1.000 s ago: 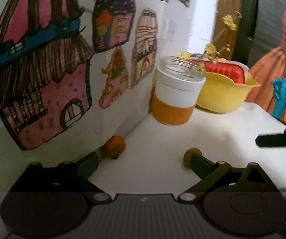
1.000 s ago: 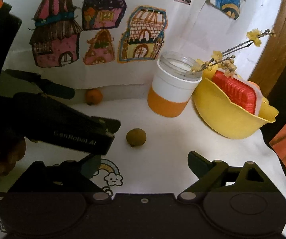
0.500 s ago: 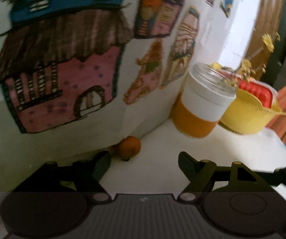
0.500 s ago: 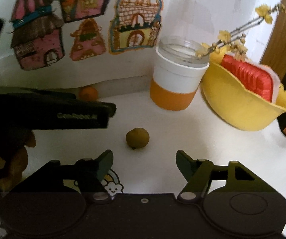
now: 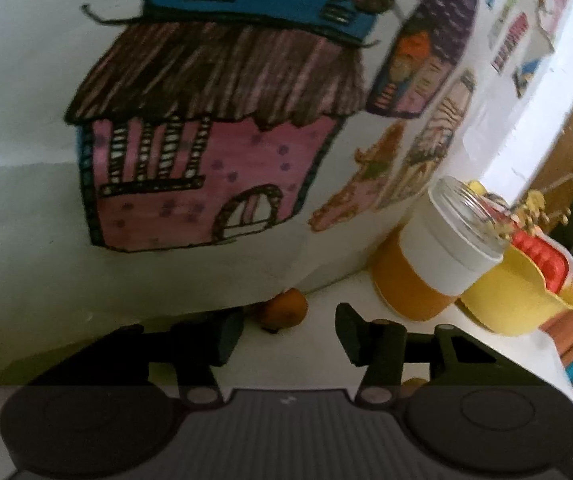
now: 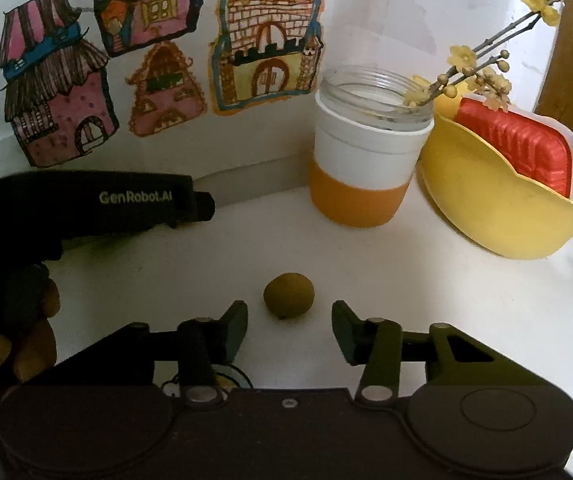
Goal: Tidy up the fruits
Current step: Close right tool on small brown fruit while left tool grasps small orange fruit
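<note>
White table: spread right tongs flank fruit

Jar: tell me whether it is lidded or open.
Open. The jar stands upright with its threaded glass mouth bare, no lid on it. A flowering twig crosses its rim.

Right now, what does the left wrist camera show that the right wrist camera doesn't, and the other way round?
Only the left wrist view shows the small orange fruit by the wall, just ahead of the open left tongs. Only the right wrist view shows the olive-brown fruit ahead of the open right tongs, and the person's hand. Both show the orange-and-white jar, the yellow bowl and the house drawings.
</note>
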`<act>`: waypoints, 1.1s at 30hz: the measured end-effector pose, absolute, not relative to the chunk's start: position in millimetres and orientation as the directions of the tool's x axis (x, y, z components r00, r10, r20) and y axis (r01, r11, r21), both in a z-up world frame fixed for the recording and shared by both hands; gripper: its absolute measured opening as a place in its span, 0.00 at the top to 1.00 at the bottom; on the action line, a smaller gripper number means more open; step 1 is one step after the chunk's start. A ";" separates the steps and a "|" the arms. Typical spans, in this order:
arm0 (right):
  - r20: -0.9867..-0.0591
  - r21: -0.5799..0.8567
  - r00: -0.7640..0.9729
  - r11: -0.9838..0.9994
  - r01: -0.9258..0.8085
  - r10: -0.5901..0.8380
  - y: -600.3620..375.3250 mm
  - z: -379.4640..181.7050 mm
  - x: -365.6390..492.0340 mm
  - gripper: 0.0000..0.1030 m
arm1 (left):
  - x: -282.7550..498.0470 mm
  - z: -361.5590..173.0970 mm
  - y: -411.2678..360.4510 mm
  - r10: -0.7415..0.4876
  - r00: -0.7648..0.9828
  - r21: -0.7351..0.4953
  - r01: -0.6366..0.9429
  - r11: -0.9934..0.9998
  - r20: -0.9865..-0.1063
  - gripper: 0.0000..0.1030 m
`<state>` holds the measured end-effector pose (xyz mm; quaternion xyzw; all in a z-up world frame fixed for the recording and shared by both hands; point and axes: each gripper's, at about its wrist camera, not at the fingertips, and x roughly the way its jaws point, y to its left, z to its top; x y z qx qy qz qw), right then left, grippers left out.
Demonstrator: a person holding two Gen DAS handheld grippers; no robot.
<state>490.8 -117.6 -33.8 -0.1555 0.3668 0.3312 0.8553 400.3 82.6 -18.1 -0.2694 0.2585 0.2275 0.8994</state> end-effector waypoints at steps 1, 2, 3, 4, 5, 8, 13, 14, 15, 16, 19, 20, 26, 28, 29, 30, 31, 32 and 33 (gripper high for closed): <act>-0.733 -0.023 0.510 0.733 -0.680 0.450 -116.3 -34.2 491.5 0.58 | 399.0 -18.2 84.7 0.270 0.759 -0.377 -0.557 0.740 -0.592 0.52; -0.735 -0.019 0.506 0.733 -0.680 0.450 -115.0 -34.8 492.4 0.59 | 398.4 -18.5 85.9 0.270 0.757 -0.385 -0.563 0.731 -0.595 0.57; -0.738 -0.015 0.502 0.733 -0.681 0.452 -113.6 -36.0 494.1 0.60 | 397.7 -18.7 88.9 0.267 0.754 -0.397 -0.570 0.719 -0.600 0.59; -0.740 -0.010 0.498 0.732 -0.681 0.453 -112.3 -36.5 495.3 0.61 | 396.2 -18.6 92.0 0.262 0.753 -0.410 -0.576 0.707 -0.604 0.60; -0.741 -0.008 0.495 0.731 -0.682 0.454 -111.0 -36.8 495.8 0.62 | 397.2 -17.9 94.6 0.254 0.752 -0.428 -0.579 0.694 -0.608 0.60; -0.740 -0.010 0.497 0.732 -0.681 0.453 -107.3 -39.2 500.2 0.63 | 394.6 -17.8 101.5 0.242 0.749 -0.458 -0.592 0.664 -0.617 0.61; -0.748 -0.016 0.497 0.736 -0.677 0.441 -99.5 -37.1 503.8 0.70 | 395.0 -18.2 104.6 0.251 0.732 -0.446 -0.610 0.655 -0.633 0.69; -0.748 -0.018 0.498 0.737 -0.675 0.438 -98.6 -36.9 503.9 0.70 | 394.0 -18.3 106.0 0.249 0.731 -0.446 -0.611 0.654 -0.635 0.69; -0.748 -0.018 0.500 0.739 -0.674 0.437 -98.3 -36.0 503.1 0.70 | 394.8 -18.3 105.7 0.248 0.730 -0.448 -0.612 0.651 -0.637 0.69; -0.748 -0.017 0.501 0.742 -0.670 0.436 -98.1 -35.9 503.2 0.70 | 394.4 -18.2 106.3 0.247 0.729 -0.450 -0.614 0.648 -0.639 0.69; -0.747 -0.010 0.503 0.749 -0.662 0.434 -102.4 -35.8 501.9 0.70 | 390.0 -18.2 107.1 0.247 0.726 -0.450 -0.618 0.645 -0.642 0.70; -0.748 -0.008 0.503 0.751 -0.660 0.434 -104.8 -35.9 501.1 0.70 | 390.3 -17.0 106.7 0.247 0.724 -0.446 -0.618 0.647 -0.644 0.71; -0.756 -0.002 0.499 0.761 -0.648 0.423 -118.6 -33.8 497.0 0.70 | 401.4 -13.4 98.6 0.247 0.722 -0.426 -0.609 0.669 -0.646 0.71; -0.758 0.001 0.498 0.765 -0.644 0.420 -122.9 -32.2 494.5 0.70 | 403.4 -12.5 93.6 0.198 0.729 -0.429 -0.574 0.698 -0.655 0.71; -0.759 0.001 0.499 0.767 -0.642 0.418 -125.0 -31.5 493.2 0.70 | 402.9 -12.5 91.9 0.194 0.730 -0.426 -0.569 0.703 -0.656 0.71; -0.760 0.001 0.499 0.768 -0.640 0.416 -127.4 -30.6 492.1 0.70 | 402.3 -12.6 89.9 0.187 0.730 -0.424 -0.564 0.709 -0.657 0.71; -0.760 0.001 0.500 0.770 -0.638 0.415 -129.2 -29.5 490.6 0.70 | 401.4 -12.8 87.7 0.182 0.730 -0.422 -0.559 0.714 -0.659 0.71; -0.761 0.001 0.501 0.772 -0.636 0.413 -132.4 -28.7 487.8 0.70 | 400.4 -13.0 85.6 0.178 0.730 -0.420 -0.555 0.718 -0.660 0.71; -0.761 0.002 0.501 0.774 -0.634 0.412 -134.7 -28.0 486.5 0.70 | 399.5 -13.3 83.3 0.173 0.730 -0.419 -0.551 0.722 -0.661 0.71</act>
